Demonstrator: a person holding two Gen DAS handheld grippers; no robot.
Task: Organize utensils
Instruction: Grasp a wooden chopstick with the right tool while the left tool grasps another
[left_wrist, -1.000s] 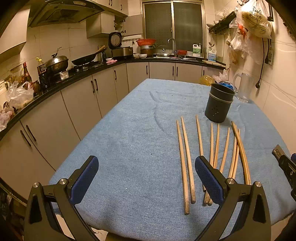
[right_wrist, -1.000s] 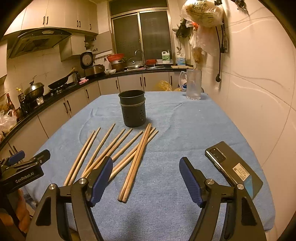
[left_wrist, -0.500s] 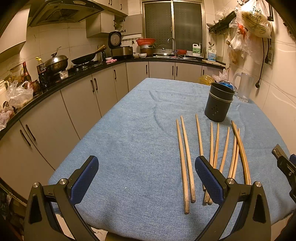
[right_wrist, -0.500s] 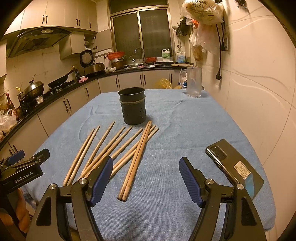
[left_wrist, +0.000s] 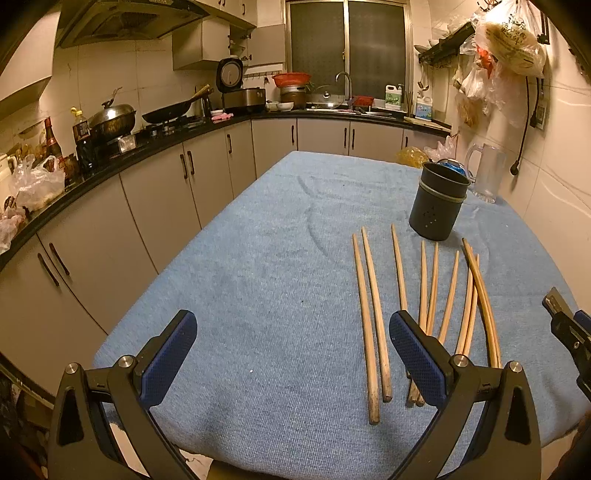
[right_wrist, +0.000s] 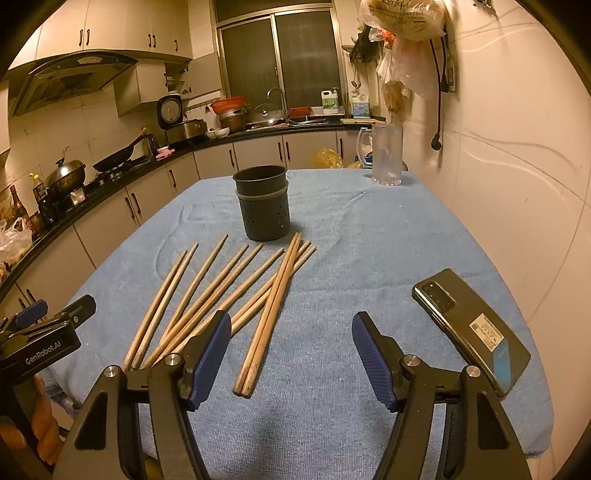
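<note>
You hovered before first pick: chopsticks (right_wrist: 221, 291) lay loose on table (right_wrist: 369, 236), near dark holder (right_wrist: 263, 206). Left gripper (left_wrist: 293, 352) jaws wide, empty. Right gripper (right_wrist: 291, 354) jaws had just narrowed slightly, nothing between. Next needed descent onto nearest pair.
</note>
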